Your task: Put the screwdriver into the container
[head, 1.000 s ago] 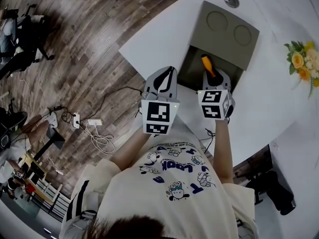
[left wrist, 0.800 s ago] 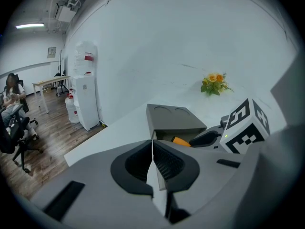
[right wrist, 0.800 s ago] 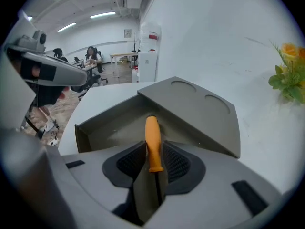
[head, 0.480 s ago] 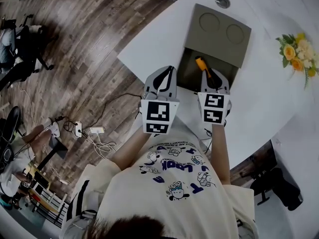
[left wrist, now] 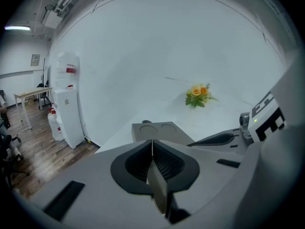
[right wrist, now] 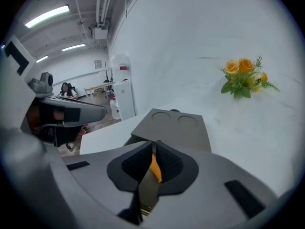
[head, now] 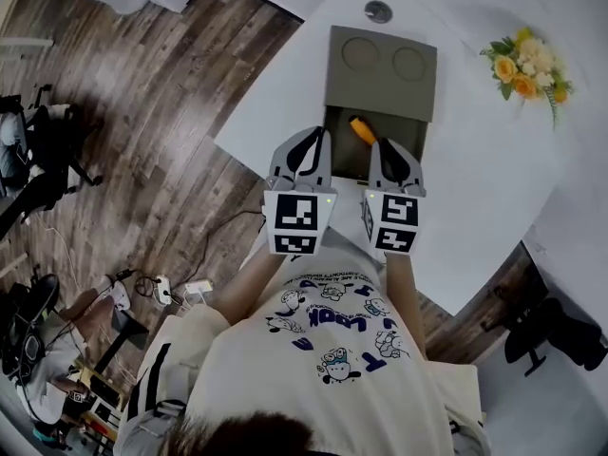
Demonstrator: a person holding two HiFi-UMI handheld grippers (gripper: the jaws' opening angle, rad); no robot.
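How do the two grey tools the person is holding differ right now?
The left gripper has its fingers closed on nothing; the right gripper has its fingers clamped on the orange-handled screwdriver. The right gripper points into the open part of the container; the left gripper points at its left corner. Both are grey, with fingers shut.

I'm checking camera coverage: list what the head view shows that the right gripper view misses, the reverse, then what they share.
Head view only: the person's white printed shirt and the white power strip on the floor. Right gripper view only: the right gripper with jaws clamped on the orange-handled screwdriver, a white water dispenser, ceiling strip lights. Both: the screwdriver, the grey container with two round recesses, the yellow-orange flower bouquet, the white table.
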